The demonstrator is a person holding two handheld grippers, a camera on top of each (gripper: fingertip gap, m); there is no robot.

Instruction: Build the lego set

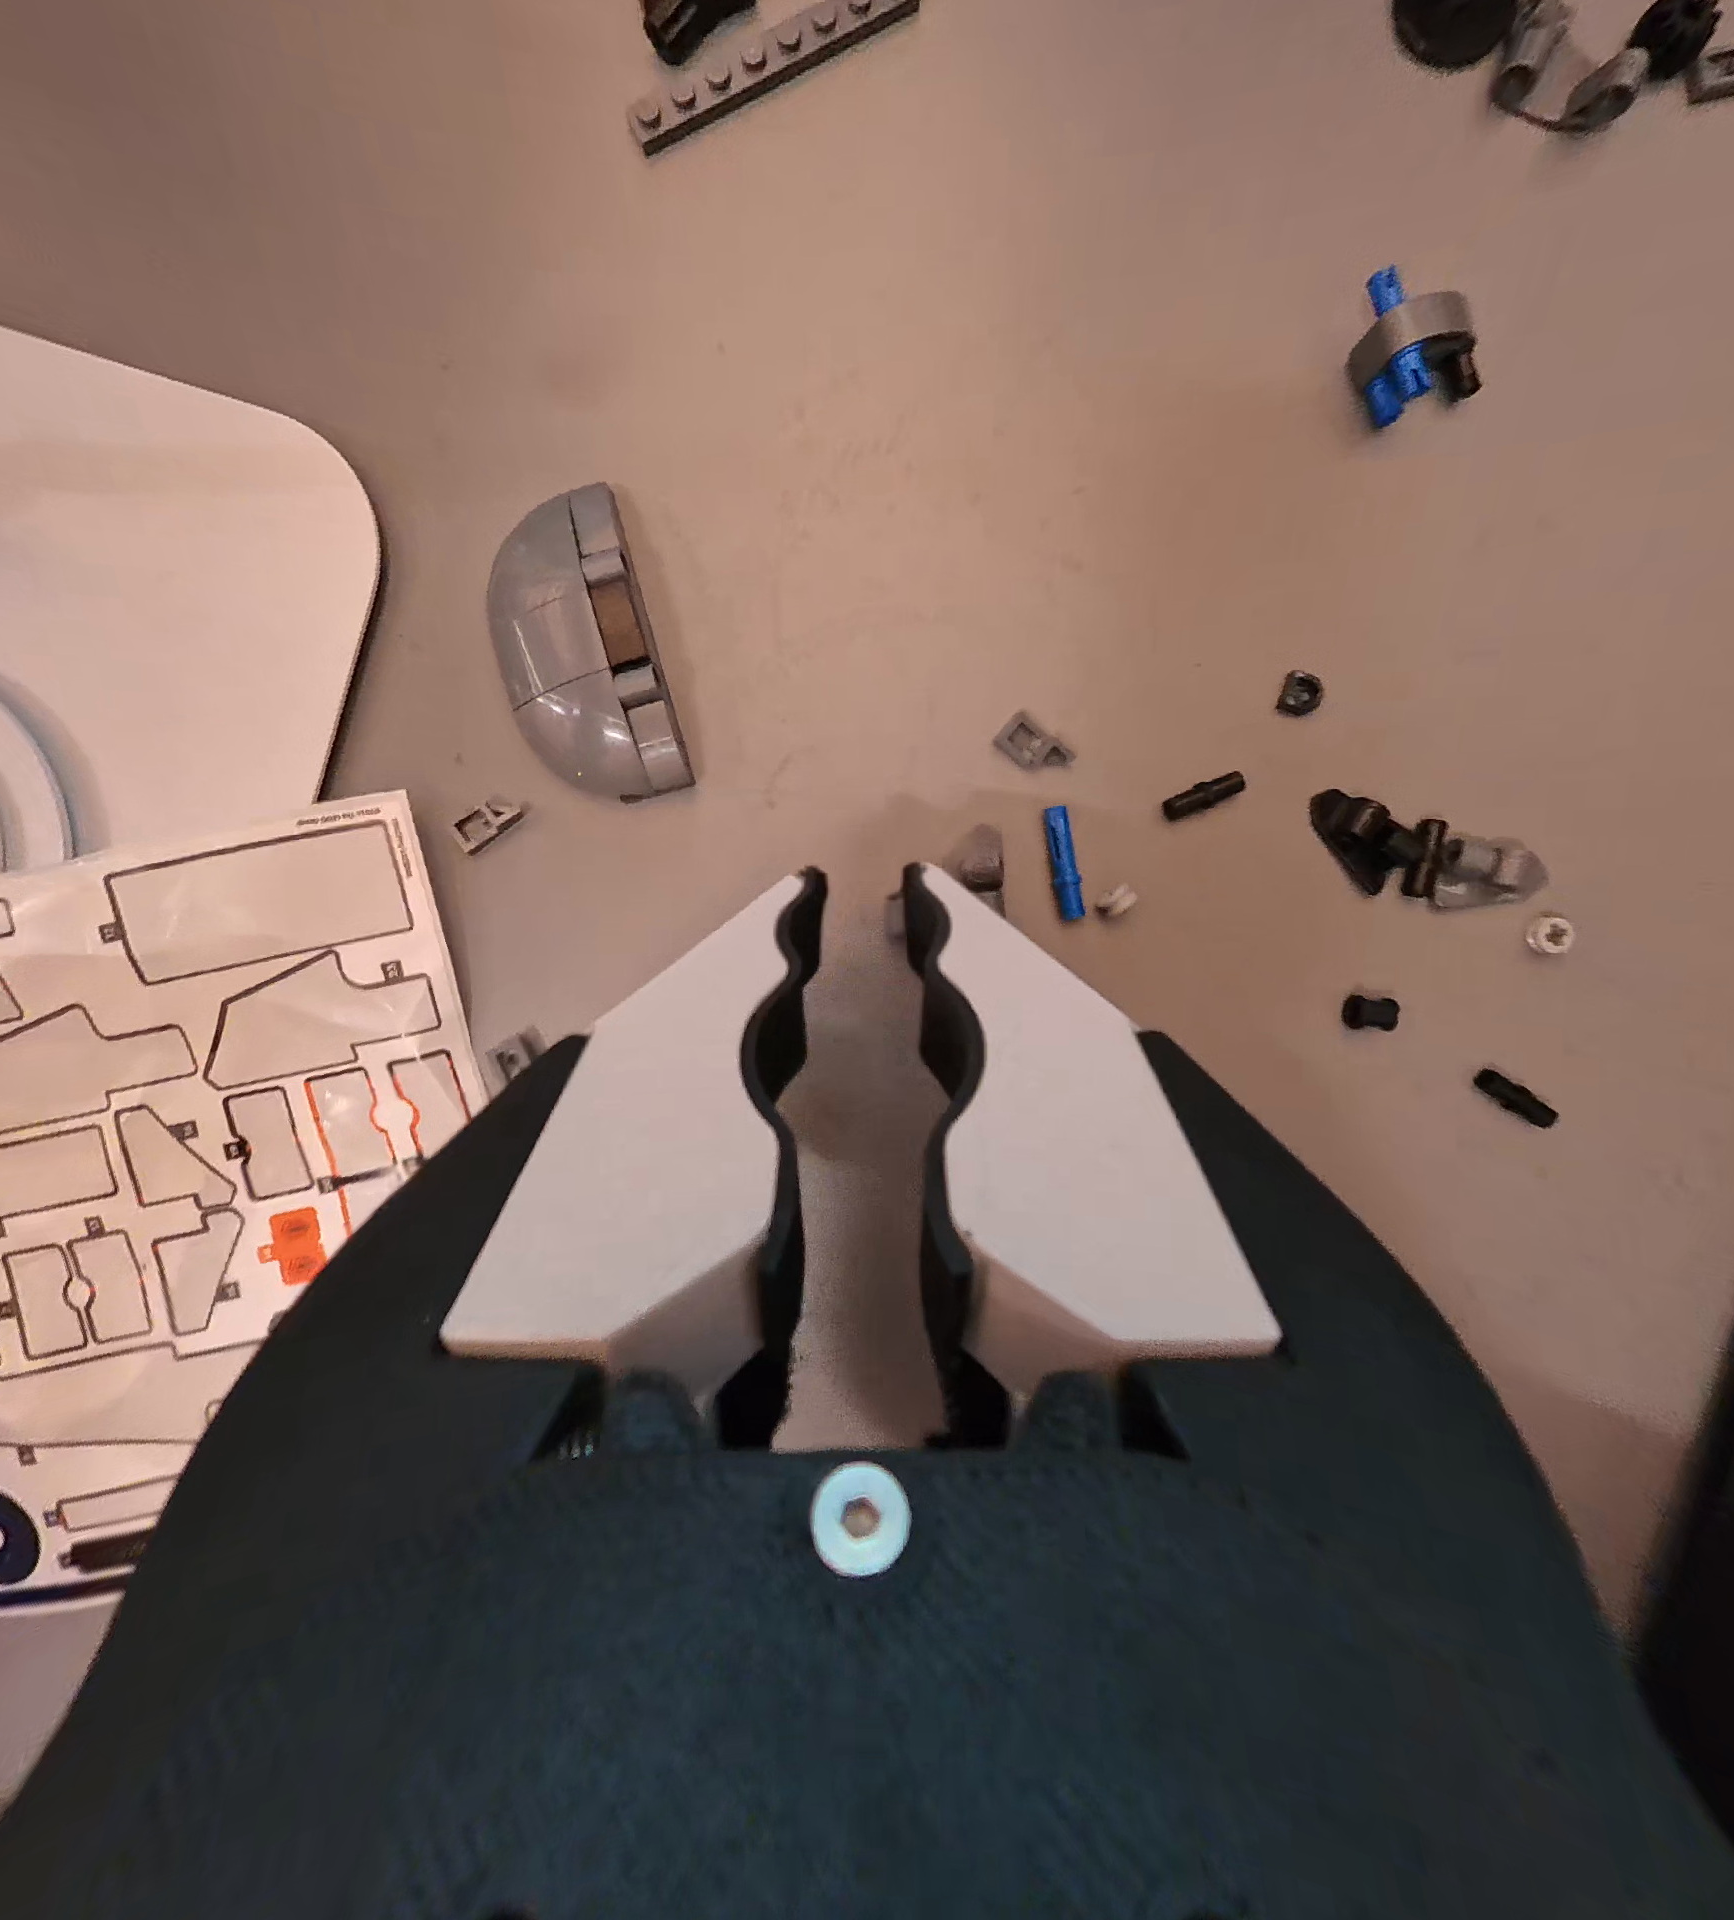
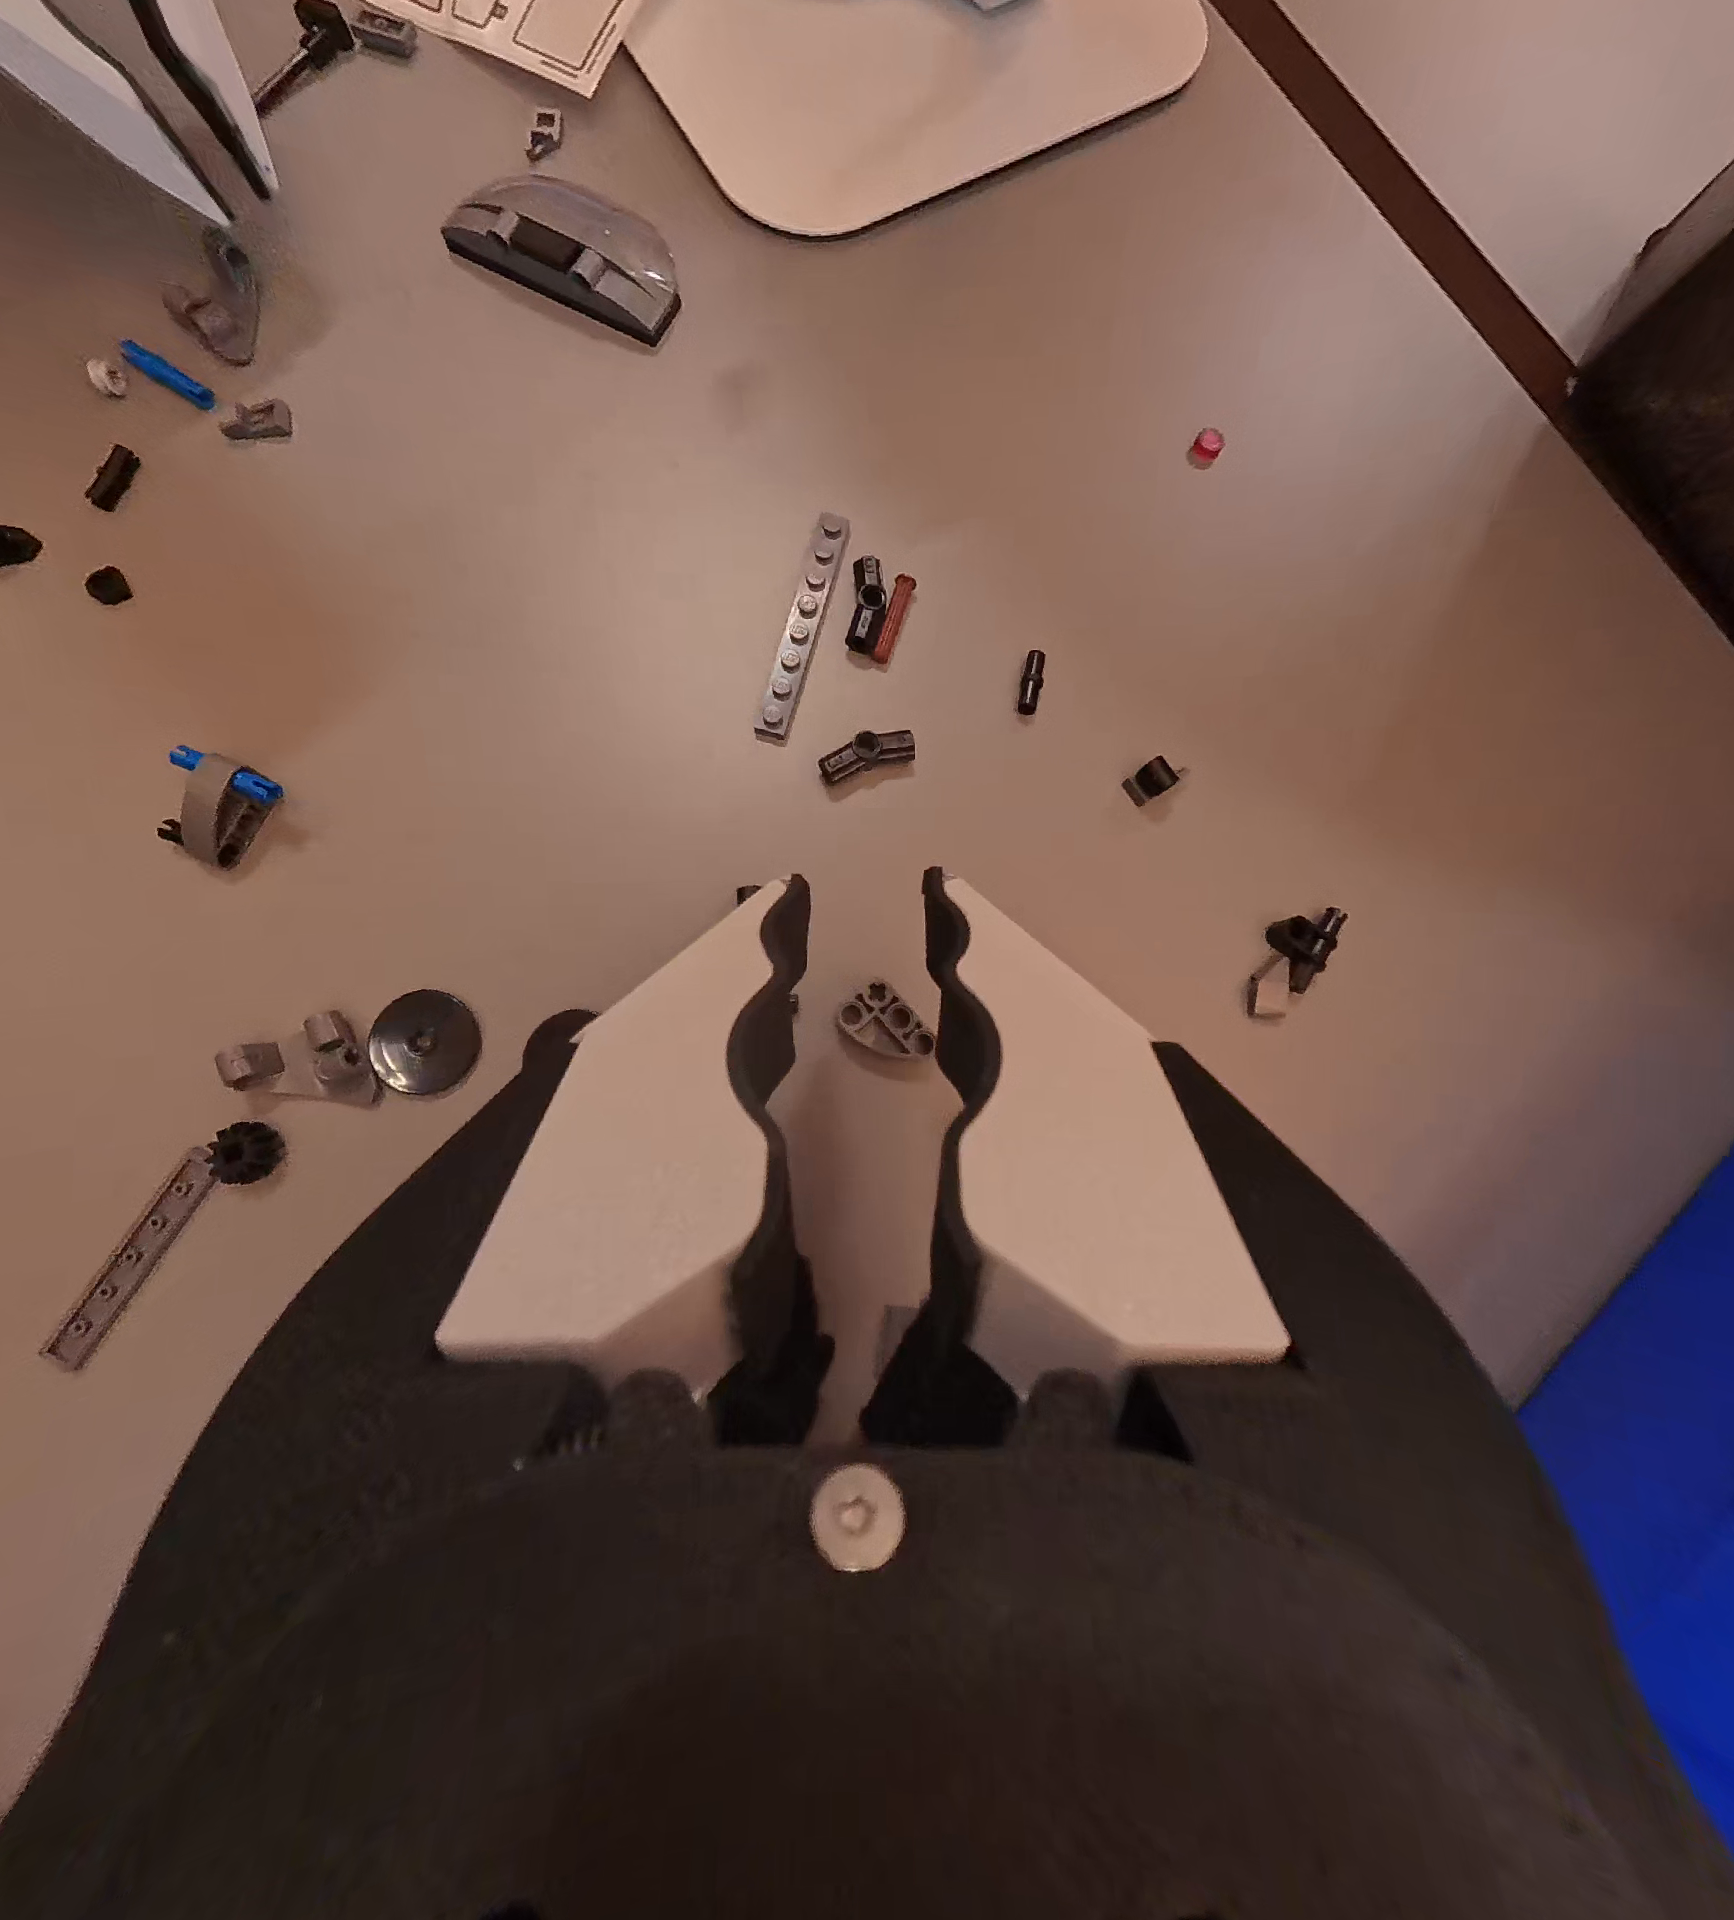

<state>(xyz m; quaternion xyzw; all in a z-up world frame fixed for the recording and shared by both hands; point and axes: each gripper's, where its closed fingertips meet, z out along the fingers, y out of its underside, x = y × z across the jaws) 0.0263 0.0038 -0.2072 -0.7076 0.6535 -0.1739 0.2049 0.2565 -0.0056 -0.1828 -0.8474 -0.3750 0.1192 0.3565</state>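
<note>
Right wrist view, two studded grey plates (image 2: 803, 628), one red stud (image 2: 1206, 446)

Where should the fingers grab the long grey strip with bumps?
Probably across the middle of the strip, pinching its two long edges from straight above. It lies flat and is thin and narrow, so its ends give little hold. The black piece sits close on one side, so keep the fingers slim there.

Each black, rough-textured plastic gripper, left (image 1: 858, 883) and right (image 2: 863, 883), carries two white wedge-shaped fingers (image 1: 655, 1143) lined with wavy black pads, above a silver hex screw (image 1: 860, 1520).
</note>
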